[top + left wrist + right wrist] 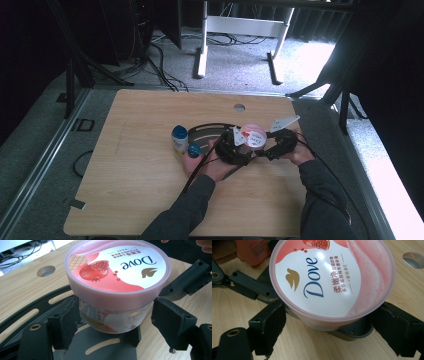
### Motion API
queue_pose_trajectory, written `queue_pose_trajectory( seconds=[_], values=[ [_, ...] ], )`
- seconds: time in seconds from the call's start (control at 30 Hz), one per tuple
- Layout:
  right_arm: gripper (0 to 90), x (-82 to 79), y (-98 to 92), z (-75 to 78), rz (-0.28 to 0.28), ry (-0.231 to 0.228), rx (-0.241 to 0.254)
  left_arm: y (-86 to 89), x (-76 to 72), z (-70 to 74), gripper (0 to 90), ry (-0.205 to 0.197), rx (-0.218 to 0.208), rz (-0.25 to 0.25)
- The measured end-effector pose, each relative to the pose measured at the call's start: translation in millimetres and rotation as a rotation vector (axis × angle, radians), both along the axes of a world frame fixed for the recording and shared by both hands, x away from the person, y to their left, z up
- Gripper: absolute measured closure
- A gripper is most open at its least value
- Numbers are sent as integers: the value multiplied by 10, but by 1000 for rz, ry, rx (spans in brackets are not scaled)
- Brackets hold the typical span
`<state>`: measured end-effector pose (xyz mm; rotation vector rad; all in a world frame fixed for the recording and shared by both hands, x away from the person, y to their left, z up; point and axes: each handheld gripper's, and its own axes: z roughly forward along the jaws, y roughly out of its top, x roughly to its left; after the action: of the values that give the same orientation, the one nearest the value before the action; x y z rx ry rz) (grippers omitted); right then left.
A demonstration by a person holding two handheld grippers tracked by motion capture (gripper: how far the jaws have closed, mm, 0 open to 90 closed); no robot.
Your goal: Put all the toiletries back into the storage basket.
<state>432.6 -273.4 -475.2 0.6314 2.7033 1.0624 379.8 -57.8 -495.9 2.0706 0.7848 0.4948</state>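
Dove jar (pixel 117 272): upright on black stand (pixel 22 310)
Left gripper (pixel 116 315): 2 jaws pinching jar body
Right gripper (pixel 329 327): jaws spread beside jar

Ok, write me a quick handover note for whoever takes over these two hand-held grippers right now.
Left hand-held gripper: jaws on either side of the Dove jar under its lid; the left jaw touches it, contact on the other side is unclear.
Right hand-held gripper: jaws flank the jar below the pink lid, not closed.
The jar stands upright on a dark slotted plate on the wooden table, lid still on.
A blue-capped bottle stands to the left.
Left to do, probably: grip the jar firmly, then work the lid.
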Motion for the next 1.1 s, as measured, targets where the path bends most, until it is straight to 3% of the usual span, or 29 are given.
queue_pose_trajectory(
  seconds=[1.1],
  values=[
    [206, 165, -23, -23, 4, 16, -59, -64, 151, -62, 236, 15, 31, 34]
  ],
)
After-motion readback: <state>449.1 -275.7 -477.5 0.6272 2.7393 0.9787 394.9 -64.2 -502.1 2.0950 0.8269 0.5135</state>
